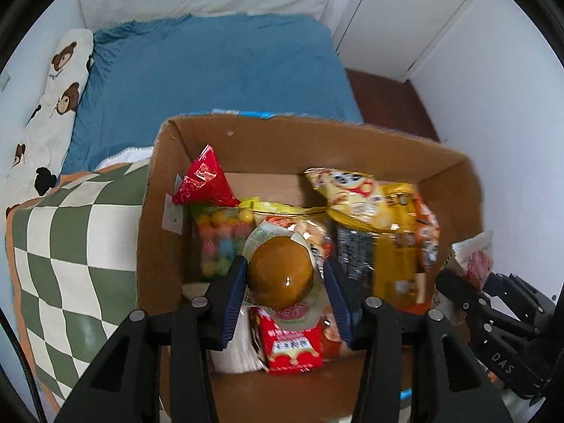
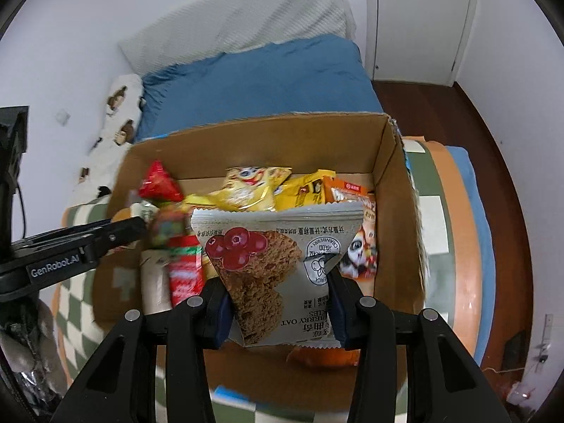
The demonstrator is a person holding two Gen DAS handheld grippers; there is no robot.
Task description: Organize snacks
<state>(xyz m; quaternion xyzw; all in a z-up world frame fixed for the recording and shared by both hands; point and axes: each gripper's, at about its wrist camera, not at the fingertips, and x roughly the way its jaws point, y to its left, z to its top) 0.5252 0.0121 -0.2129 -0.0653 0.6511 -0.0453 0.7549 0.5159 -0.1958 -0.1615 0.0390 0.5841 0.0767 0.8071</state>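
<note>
A brown cardboard box (image 1: 165, 232) sits on the bed and holds several snack packs; it also shows in the right wrist view (image 2: 394, 190). My left gripper (image 1: 286, 283) is shut on a brown jelly cup (image 1: 280, 275) and holds it over the box's near left part. My right gripper (image 2: 280, 303) is shut on a grey cranberry oat cookie packet (image 2: 268, 264) above the box's near edge. In the left wrist view the right gripper (image 1: 469, 282) shows at the right with the packet (image 1: 474, 257). In the right wrist view the left gripper (image 2: 116, 229) reaches in from the left.
In the box lie a red triangular pack (image 1: 204, 179), a bag of coloured candy balls (image 1: 220, 239), yellow bags (image 1: 356, 197), a red carton (image 1: 292, 342) and an orange panda bag (image 2: 359, 246). A green checked blanket (image 1: 70, 253), blue sheet (image 1: 211, 70), bear pillow (image 1: 56, 98), door (image 2: 423, 17).
</note>
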